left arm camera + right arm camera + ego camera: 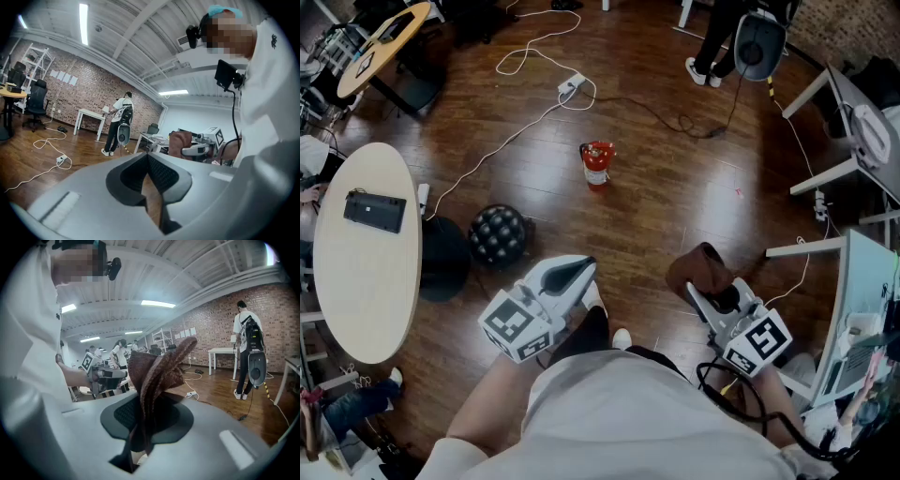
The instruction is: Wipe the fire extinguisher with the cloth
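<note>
A red fire extinguisher (596, 165) stands upright on the wooden floor, well ahead of both grippers. My right gripper (698, 289) is shut on a brown cloth (701, 264), which sticks up in crumpled folds from between the jaws (159, 371). My left gripper (581, 265) is shut with nothing in it, its tips meeting in a point (147, 157). Both are held low, close to my body. The left gripper view shows the cloth (179, 142) off to the right. The extinguisher does not show in either gripper view.
An oval white table (366, 281) with a black device (375, 211) stands at the left, a black studded ball (498, 234) beside it. White cables and a power strip (572, 86) lie beyond the extinguisher. A person (712, 47) stands at the back. White desks (853, 141) line the right.
</note>
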`<state>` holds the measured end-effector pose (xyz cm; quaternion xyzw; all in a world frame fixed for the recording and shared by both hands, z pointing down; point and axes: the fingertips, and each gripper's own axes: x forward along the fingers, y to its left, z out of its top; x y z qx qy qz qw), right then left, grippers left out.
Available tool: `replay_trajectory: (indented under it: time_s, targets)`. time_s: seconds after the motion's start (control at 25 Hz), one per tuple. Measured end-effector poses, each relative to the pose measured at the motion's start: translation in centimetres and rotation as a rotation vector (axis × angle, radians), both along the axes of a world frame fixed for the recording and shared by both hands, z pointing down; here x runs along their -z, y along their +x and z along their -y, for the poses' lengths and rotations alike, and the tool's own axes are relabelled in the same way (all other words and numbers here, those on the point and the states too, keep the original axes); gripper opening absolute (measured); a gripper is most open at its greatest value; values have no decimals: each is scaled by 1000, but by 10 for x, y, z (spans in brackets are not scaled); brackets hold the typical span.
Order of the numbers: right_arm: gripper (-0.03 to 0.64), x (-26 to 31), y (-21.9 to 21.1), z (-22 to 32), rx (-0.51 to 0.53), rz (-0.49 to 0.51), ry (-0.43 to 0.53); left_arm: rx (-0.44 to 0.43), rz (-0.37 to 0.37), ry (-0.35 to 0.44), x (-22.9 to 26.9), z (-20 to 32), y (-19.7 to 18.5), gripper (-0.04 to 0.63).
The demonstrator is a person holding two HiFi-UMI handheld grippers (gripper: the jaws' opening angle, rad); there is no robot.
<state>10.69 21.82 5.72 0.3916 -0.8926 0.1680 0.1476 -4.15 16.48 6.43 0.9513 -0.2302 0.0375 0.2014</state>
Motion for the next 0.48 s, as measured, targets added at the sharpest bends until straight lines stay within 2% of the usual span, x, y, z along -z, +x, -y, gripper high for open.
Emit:
replay_trajectory:
  time_s: [0.24, 0.48]
  targets:
    - [57, -7, -20, 79, -12, -10, -1, -38, 30, 31, -18, 73, -8, 0]
    - [57, -21, -23, 149, 53, -23, -22, 8, 22, 6, -34, 130, -1, 0]
